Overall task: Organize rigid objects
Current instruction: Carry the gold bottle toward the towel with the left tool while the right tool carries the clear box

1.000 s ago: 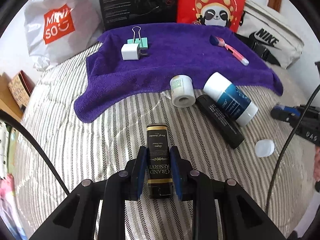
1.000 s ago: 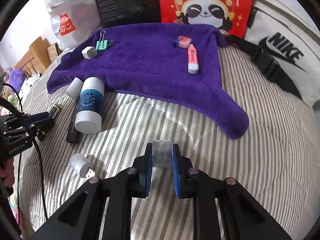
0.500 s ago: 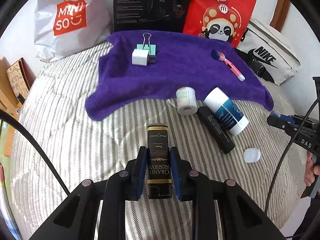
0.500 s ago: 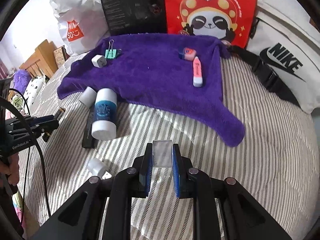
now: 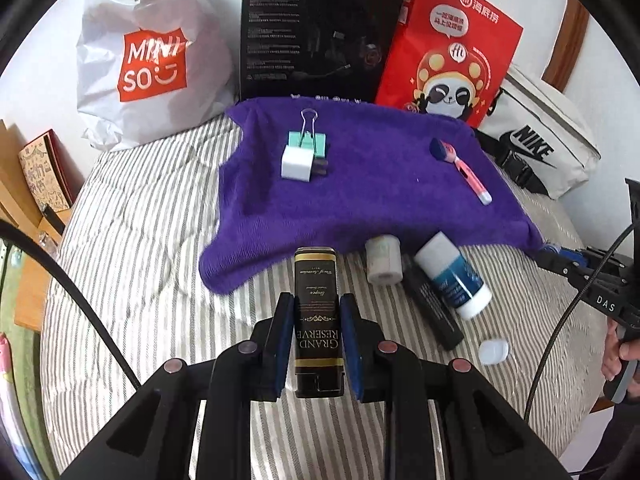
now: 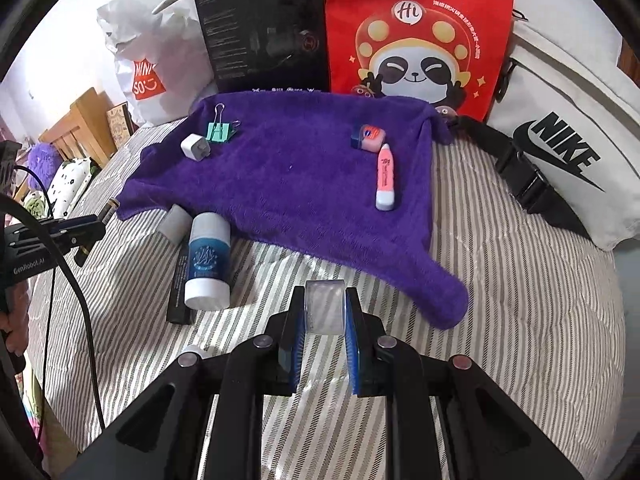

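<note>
- My left gripper [image 5: 318,344] is clamped on a slim black box with gold trim and "GRAND RESERVE" lettering [image 5: 318,320]; both blue pads press its long sides, and I see it lifted clear of the grey-and-white striped bedcover [image 5: 132,240].
- My right gripper [image 6: 325,332] is closed on a small translucent roll of clear tape [image 6: 325,307], pinched edge-on between its blue pads — it too is off the bedcover.
- Ahead of both lies a purple terry towel [image 5: 360,184] spread on the bed. On it I see a mint-green binder clip with wire handles [image 5: 307,142] touching a white cube-shaped plug adapter [image 5: 297,164] at the left, and a pink pen-like tube with a white cap [image 6: 386,178] just beside a small blue-and-pink tin [image 6: 367,137] at the right.
- Off the towel's near edge on the stripes: a short white cylindrical jar [image 5: 383,260], a white bottle with a dark blue label [image 5: 452,276] lying on its side against a long black rectangular stick [image 5: 434,312], and a small white cap [image 5: 494,351] apart from them.
- Behind the towel stand a white Miniso shopping bag [image 5: 148,60], a black Hecate carton [image 5: 316,32], a red bag with a panda print [image 5: 444,52] and a cream Nike pouch [image 5: 548,140].
</note>
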